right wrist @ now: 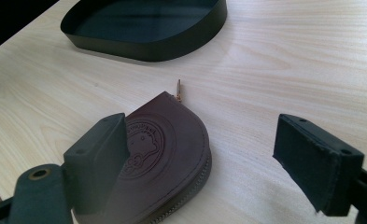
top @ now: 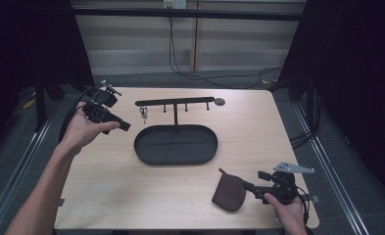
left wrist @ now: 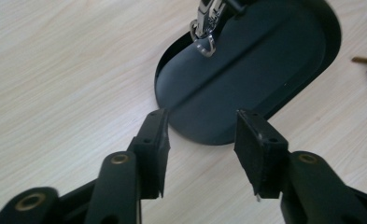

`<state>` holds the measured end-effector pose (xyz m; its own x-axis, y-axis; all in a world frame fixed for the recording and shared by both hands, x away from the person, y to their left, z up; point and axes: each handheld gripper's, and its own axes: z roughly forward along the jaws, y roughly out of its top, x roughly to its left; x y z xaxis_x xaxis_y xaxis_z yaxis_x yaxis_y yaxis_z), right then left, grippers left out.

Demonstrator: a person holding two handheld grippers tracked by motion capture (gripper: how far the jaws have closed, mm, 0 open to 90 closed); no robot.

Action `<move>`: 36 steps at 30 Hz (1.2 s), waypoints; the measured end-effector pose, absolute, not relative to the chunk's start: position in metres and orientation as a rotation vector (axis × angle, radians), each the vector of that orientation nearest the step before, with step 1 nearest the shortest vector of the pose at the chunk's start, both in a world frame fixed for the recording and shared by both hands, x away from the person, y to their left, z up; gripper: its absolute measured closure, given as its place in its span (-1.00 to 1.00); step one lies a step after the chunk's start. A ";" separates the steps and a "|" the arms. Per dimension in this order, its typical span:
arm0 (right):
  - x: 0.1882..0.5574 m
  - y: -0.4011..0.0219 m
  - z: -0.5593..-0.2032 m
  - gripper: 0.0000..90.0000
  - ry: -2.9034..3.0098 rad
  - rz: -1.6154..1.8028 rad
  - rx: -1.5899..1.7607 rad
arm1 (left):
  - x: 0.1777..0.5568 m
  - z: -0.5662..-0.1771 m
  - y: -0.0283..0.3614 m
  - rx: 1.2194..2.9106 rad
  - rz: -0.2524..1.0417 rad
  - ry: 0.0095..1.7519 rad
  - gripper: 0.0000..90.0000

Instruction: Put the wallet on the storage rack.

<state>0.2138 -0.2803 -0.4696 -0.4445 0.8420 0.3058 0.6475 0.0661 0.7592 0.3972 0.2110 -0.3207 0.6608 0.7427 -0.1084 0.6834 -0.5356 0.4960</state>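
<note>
1. The desk (top: pixel 131 196) carries a black oval tray (top: pixel 175 144) with a hook rack (top: pixel 175 103) standing at its far edge.
2. The tray itself is bare inside.
3. A brown leather pouch (top: pixel 229 192) lies flat on the desk near the front right, well apart from the tray, zip pull pointing towards it.
4. The right gripper (right wrist: pixel 200 154) hovers at the pouch, jaws wide open; one jaw sits over the pouch's edge, the other over bare desk, so nothing is gripped.
5. The left gripper (left wrist: pixel 202 140) hangs by the tray's left end, jaws half open with nothing between them.
6. A small metal clasp (left wrist: pixel 205 23), probably a keyring, hangs from the rack's leftmost hook.
7. Judging by this, the clasp is already hung and let go; the pouch is not yet picked up and looks like the remaining job.
</note>
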 end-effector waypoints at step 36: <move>0.213 -0.283 -0.466 -0.55 2.080 1.387 1.571 | 0.307 -0.401 0.242 2.182 0.103 1.006 -0.55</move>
